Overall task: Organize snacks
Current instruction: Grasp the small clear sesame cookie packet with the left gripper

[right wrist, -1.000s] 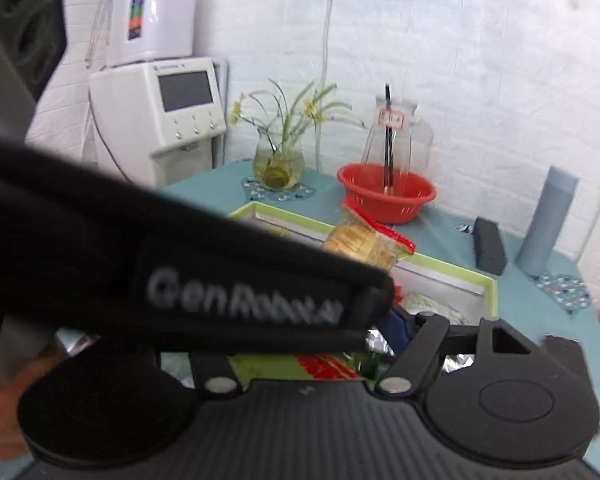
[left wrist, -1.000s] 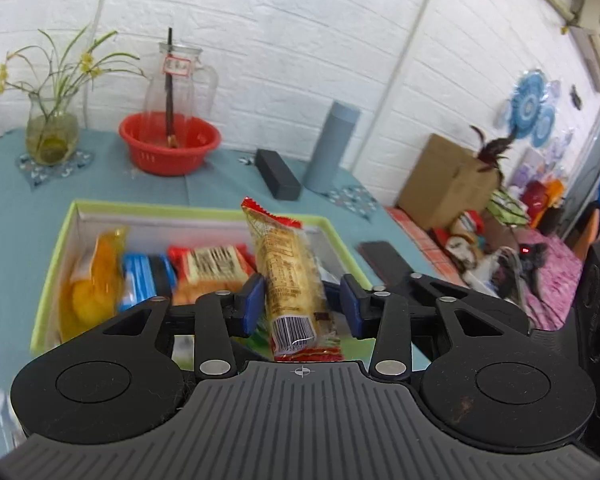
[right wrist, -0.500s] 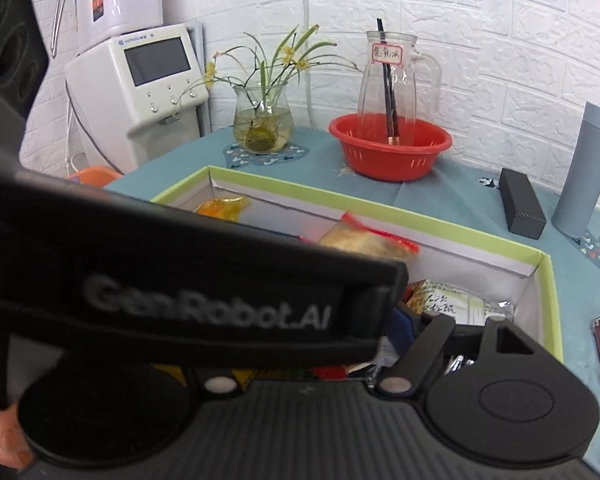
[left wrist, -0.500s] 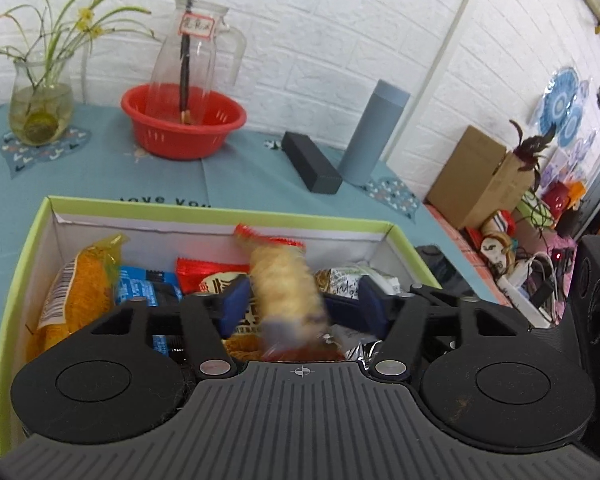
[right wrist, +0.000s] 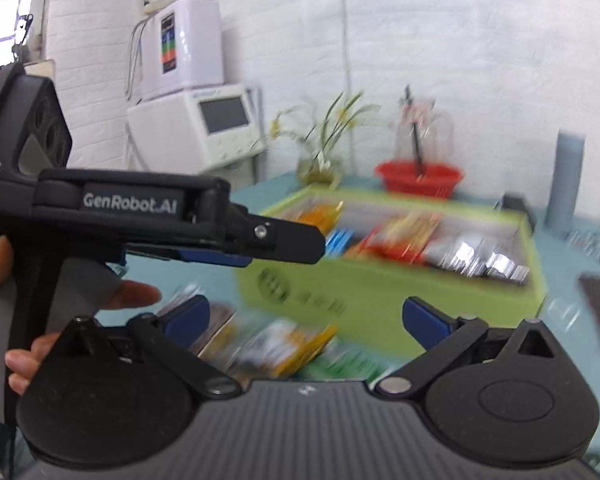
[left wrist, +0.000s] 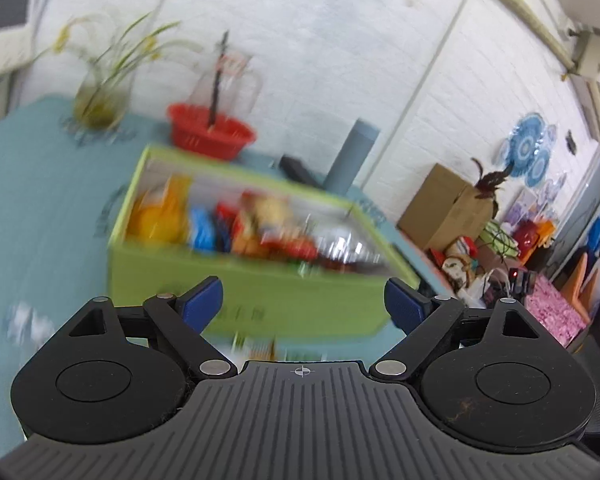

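Both grippers, left (left wrist: 302, 306) and right (right wrist: 304, 318), are opening with nothing between their jaws. Beyond them the green box (left wrist: 236, 292) holds packed snacks (left wrist: 256, 228). Loose packets (right wrist: 284, 344) lie near the right gripper; fetching one looks next.

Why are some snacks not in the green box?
A few snack packets lie loose on the blue tablecloth in front of the green box, while other snacks sit inside. They look blurry, so I cannot name them.
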